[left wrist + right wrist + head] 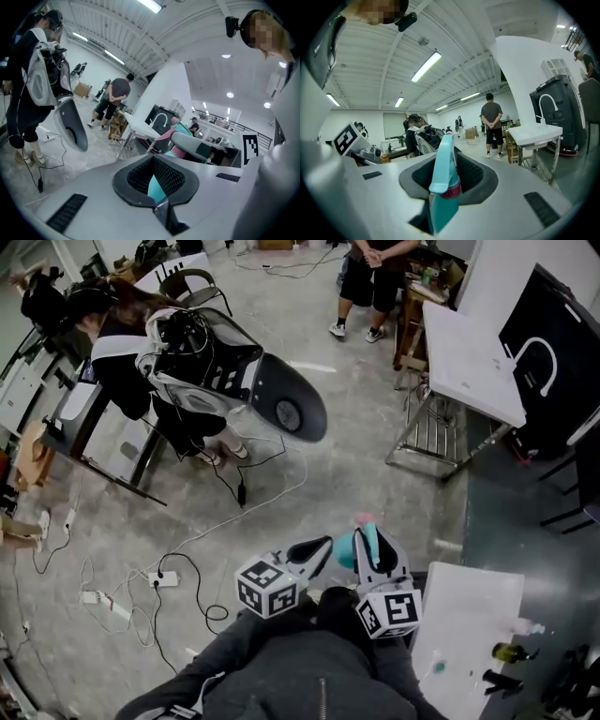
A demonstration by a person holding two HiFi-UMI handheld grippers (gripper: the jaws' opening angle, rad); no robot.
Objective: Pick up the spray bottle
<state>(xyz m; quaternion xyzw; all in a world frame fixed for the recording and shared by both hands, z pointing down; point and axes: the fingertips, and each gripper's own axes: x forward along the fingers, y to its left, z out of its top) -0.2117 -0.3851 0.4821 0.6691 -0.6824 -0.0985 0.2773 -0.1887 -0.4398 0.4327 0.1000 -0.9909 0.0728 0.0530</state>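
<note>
Right tongs (442, 199) clamped on the spray bottle (443, 168): teal body, pink collar, nozzle head uppermost, roughly upright between the 2 jaws. The bottle is in the air in front of the operator, clear of any tabletop.

Left tongs (157, 190) drawn together. A teal sliver shows in the gap; cannot tell what it is. In the head view the left tongs point right toward the bottle, tip just beside its teal body.

Near tabletop (469, 610), white, at near right, carries a few small bottles (511, 651). Far tabletop (469, 352), also white, at far right. 1 person (370, 277) stands at the far side, another (122, 362) at far left. Cables (202, 592) lie on the floor (356, 446).
</note>
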